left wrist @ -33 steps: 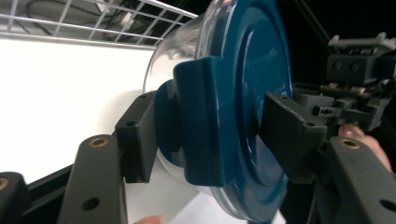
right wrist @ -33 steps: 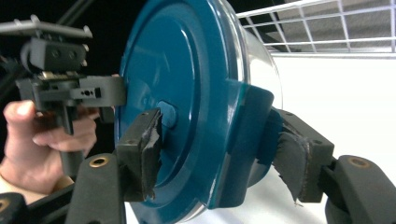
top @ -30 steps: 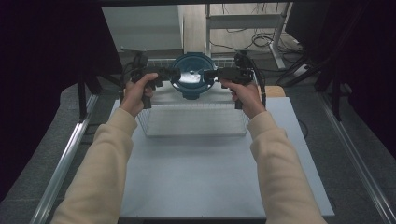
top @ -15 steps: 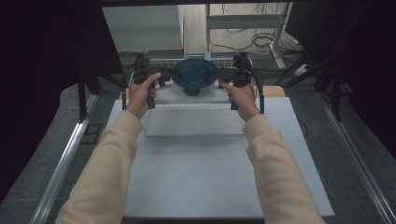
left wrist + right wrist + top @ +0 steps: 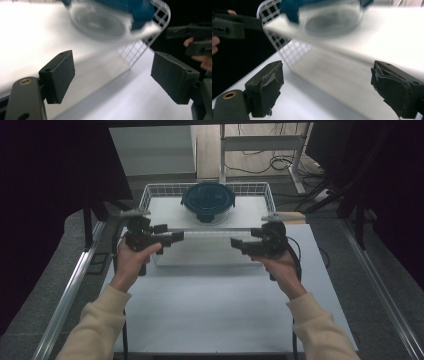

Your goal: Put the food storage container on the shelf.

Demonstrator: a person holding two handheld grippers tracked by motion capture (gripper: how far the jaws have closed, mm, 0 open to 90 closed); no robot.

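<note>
— What carries everything here?
— A white bench (image 5: 215, 310), its near half bare.
— And what sits on it?
— A white wire basket (image 5: 150, 195) at the far edge, raised on a white block. In the basket rests a round glass container with a dark blue lid (image 5: 207, 201).
</note>
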